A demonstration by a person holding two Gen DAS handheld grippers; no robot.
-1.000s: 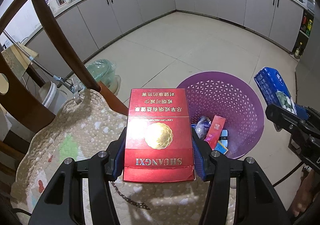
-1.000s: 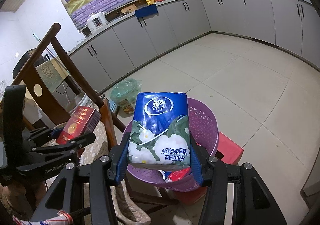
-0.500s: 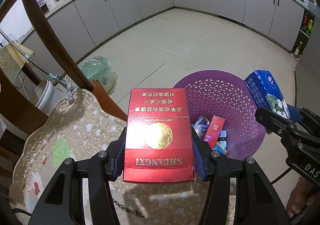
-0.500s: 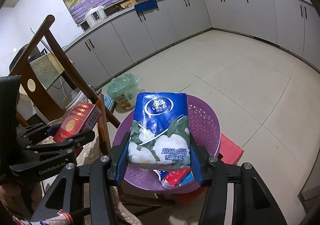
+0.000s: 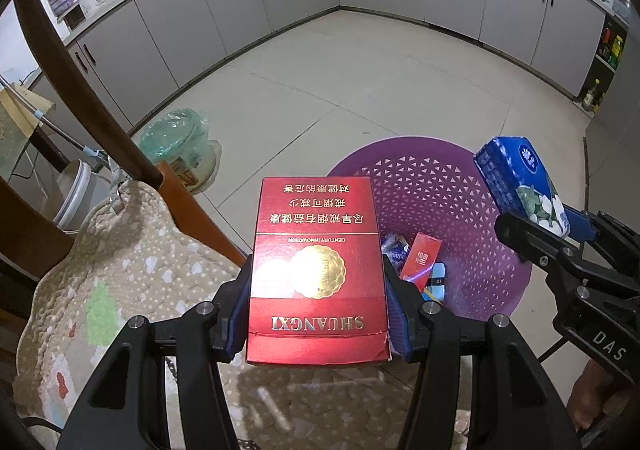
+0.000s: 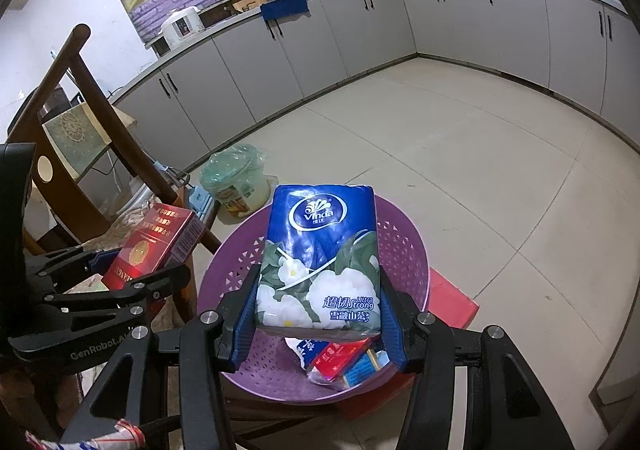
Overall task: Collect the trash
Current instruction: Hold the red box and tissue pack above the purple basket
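Left wrist: red gold-sealed carton

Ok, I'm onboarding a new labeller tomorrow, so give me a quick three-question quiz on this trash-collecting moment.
1. True or false: the left gripper is closed on a red box.
2. What does the right gripper hold?
A. a glass bottle
B. a blue tissue pack
C. nothing
3. Fill in: the purple basket below both grippers already holds several small ____.

Key
1. True: both pads press the box's sides.
2. B: the pack sits clamped between the pads, above the basket.
3. Packets: a small red packet and some blue wrappers lie at the bottom.
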